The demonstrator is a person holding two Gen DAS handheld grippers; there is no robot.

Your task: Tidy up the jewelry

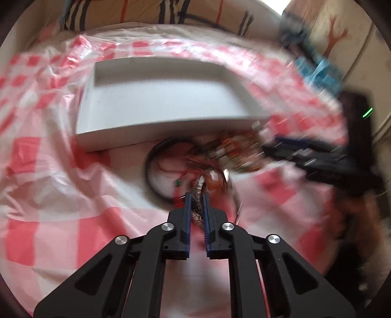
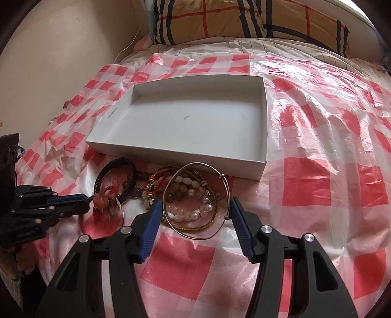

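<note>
While one white box [image 2: 185, 122] sits on the checked sheet [image 2: 317, 186], the right gripper [image 2: 195, 208] spreads wide around one silver bangle [image 2: 221, 179] ringing several beaded bracelets [image 2: 188, 203]. Beside one black bangle [image 2: 117, 176], the left gripper [image 1: 196, 199] pinches a reddish trinket [image 2: 105, 204], its shape blurred.

Soft daylight is coming in from the upper right, blowing out at the window corner [image 2: 361, 9]. The left wrist view is smearing badly with motion blur, worst toward its right; the right wrist view is staying sharp. Glare is bouncing off the plastic sheet [image 2: 305, 73]. Fisheye is bending and vignetting both frames' edges.
</note>
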